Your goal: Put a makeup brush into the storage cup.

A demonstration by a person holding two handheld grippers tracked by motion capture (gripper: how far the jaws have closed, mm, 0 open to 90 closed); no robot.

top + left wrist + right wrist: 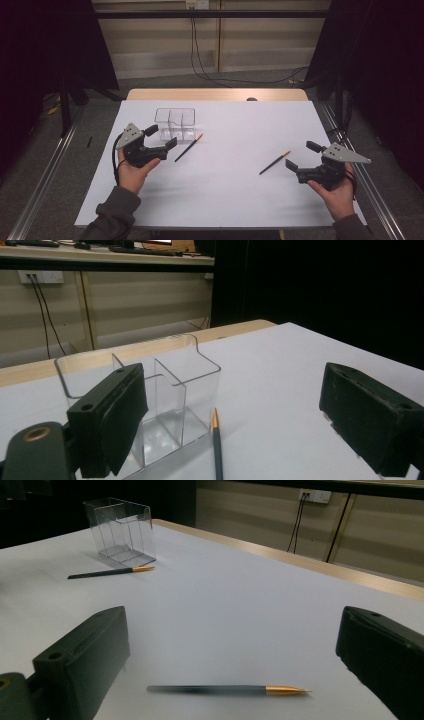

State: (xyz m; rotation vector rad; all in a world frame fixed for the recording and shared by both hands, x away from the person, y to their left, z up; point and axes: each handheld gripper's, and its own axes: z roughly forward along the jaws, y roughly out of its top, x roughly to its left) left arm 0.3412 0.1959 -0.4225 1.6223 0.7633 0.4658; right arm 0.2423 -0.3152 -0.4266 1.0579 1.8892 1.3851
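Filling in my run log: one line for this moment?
left gripper: open, by left pen | right gripper: open, by right pen | holder: empty

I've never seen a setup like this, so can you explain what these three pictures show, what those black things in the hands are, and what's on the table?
A person sits at a white table with a hand-held gripper in each hand: a black tool with two jaws that open and close.

The high view looks down from above; the left hand-held gripper is at its left, the right hand-held gripper at its right. The other two pictures come from cameras riding on each tool, looking out between its own jaws.

On the table are a clear box with compartments and two dark pens with gold tips: the left pen beside the box, the right pen lying apart from it.

Both grippers are open and hold nothing.
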